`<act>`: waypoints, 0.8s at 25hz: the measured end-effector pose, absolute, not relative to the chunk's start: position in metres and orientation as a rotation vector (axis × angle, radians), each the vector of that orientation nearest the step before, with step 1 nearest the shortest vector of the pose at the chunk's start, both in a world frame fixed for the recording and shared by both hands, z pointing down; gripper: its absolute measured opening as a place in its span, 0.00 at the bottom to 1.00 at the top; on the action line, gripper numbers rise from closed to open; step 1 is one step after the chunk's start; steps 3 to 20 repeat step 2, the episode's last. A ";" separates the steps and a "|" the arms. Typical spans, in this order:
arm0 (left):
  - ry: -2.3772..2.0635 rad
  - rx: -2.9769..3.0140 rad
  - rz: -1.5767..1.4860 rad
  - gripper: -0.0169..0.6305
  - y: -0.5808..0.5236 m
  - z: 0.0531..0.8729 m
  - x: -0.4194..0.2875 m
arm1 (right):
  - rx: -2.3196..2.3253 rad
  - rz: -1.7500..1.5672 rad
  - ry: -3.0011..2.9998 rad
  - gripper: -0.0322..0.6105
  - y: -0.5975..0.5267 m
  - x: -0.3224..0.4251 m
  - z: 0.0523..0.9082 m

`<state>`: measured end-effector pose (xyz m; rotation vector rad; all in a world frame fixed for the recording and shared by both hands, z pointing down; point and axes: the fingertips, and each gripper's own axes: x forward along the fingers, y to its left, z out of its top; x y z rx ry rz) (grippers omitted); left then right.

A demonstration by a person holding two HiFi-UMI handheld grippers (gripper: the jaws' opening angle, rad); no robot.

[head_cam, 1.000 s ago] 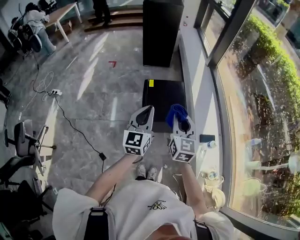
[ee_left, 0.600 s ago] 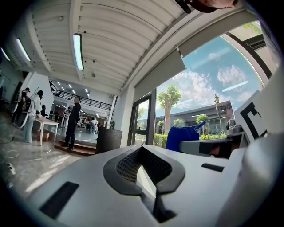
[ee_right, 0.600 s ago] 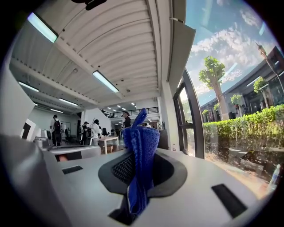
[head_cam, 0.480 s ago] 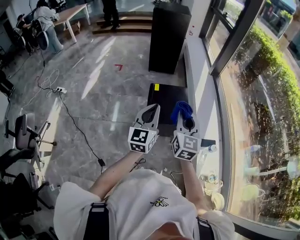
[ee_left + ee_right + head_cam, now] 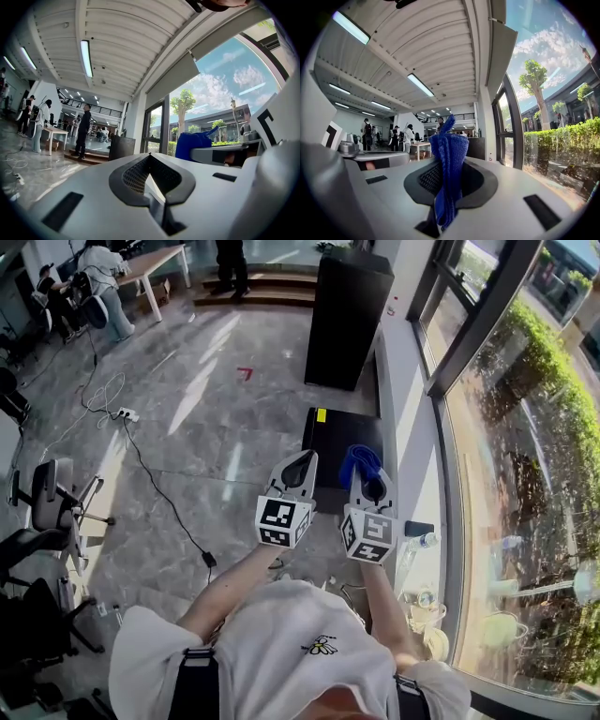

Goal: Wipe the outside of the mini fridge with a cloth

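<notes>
**Cloth gripped, fridge not yet touched**

The right gripper [image 5: 446, 185] has its jaws pinched on a folded blue cloth [image 5: 448, 154], which stands up out of them. The left gripper [image 5: 151, 180] has its jaws pressed together with nothing between them. Both are held side by side in front of the person, pointing out across the room. The mini fridge [image 5: 337, 439], a low black box, sits on the floor [image 5: 216, 427] by the window [image 5: 525, 474], beyond the grippers and well apart from the cloth. I judge that wiping has not begun. Every outer face is left to do, and the cloth must first come down to the fridge.
</notes>
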<state>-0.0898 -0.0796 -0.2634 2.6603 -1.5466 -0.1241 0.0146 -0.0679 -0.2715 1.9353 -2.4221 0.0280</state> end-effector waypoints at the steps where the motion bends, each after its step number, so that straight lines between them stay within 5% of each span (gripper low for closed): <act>1: -1.547 2.659 -0.123 0.03 -0.078 -0.263 -0.092 | 1.931 0.027 -2.423 0.15 -0.066 0.012 -0.271; 20: -1.548 2.657 -0.123 0.03 -0.076 -0.263 -0.094 | 1.926 0.027 -2.424 0.15 -0.064 0.009 -0.271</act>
